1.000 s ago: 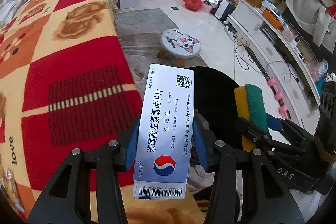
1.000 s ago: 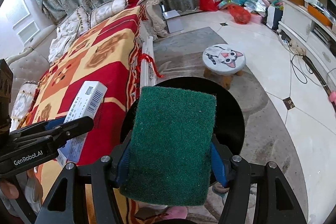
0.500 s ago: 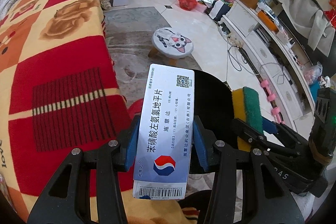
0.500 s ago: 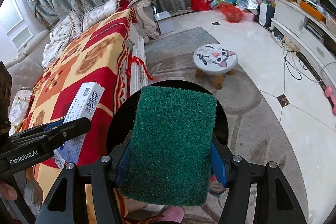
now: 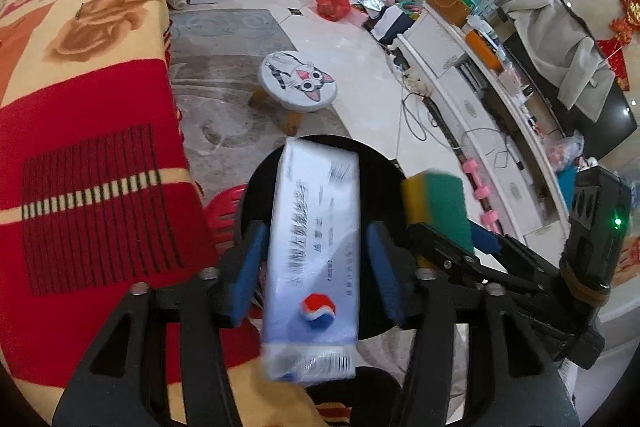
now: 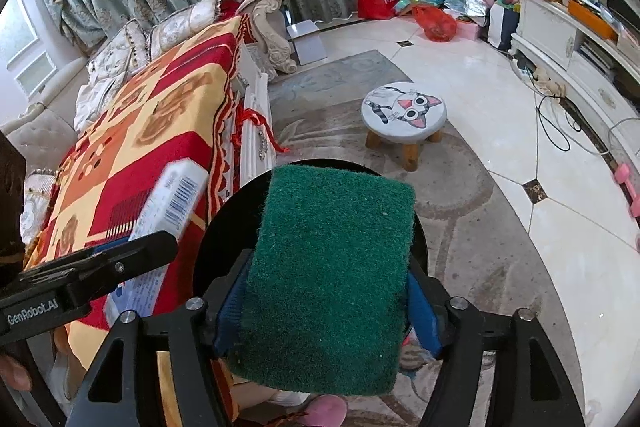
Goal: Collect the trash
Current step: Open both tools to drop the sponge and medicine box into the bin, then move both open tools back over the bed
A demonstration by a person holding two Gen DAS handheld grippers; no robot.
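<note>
My left gripper (image 5: 316, 267) has opened; gaps show on both sides of the white and blue medicine box (image 5: 312, 259), which is blurred and dropping over the round black bin (image 5: 384, 167). The box also shows at the left of the right wrist view (image 6: 168, 211). My right gripper (image 6: 328, 291) is shut on a green and yellow scouring sponge (image 6: 332, 263), held above the same bin (image 6: 418, 243). The sponge also shows in the left wrist view (image 5: 436, 207), right of the box.
A sofa with a red and orange blanket (image 5: 80, 115) lies to the left. A small cat-face stool (image 6: 404, 111) stands beyond the bin. A white cabinet (image 5: 480, 99) with cables runs along the right. Bags (image 6: 432, 19) sit at the far wall.
The left jaws have opened and the medicine box has slipped down between them, now blurred. Both grippers moved right from over the blanket to over the bin. The right gripper still holds the sponge.
</note>
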